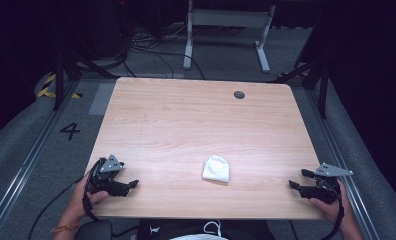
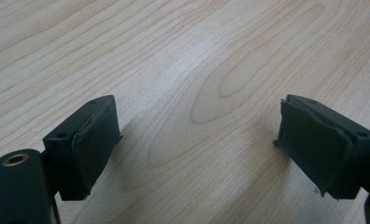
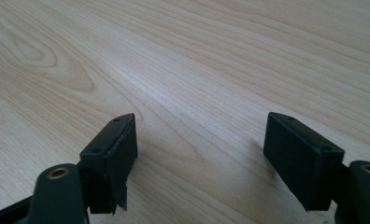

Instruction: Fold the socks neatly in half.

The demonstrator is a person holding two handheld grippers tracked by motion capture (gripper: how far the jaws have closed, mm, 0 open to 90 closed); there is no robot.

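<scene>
1. Near edge, high view: two forearms come in from the bottom. A gold bracelet (image 1: 64,228) sits on the left wrist.
2. Left gripper (image 1: 132,184) is at the table's near-left corner, low over the wood, jaws pointing right toward the middle. A grey plate (image 1: 111,163) sits on top of it.
3. Left gripper state: released. In the left gripper view (image 2: 197,140) the jaws stand wide apart with bare wood grain between the pads (image 2: 96,149). Nothing is held.
4. Right gripper (image 1: 297,180) is at the near-right corner, jaws pointing left toward the middle, with its own plate (image 1: 332,170) on top.
5. Right gripper state: released as well. In the right gripper view (image 3: 199,154) the jaws are spread, with bare wood between them and nothing gripped.
6. Cloth (image 1: 216,169): a small white folded bundle lying flat on the table (image 1: 186,120), near-centre and slightly right of the midline. It is between the two grippers, well apart from both, and a little closer to the right one. Neither gripper touches it.
7. Far side: a dark round grommet (image 1: 239,94) is set in the tabletop near the far edge, right of centre.
8. Beyond the table: grey floor with a "4" marking (image 1: 70,131) at left, loose cables (image 1: 151,47), and a white desk frame (image 1: 228,30) at the back.
</scene>
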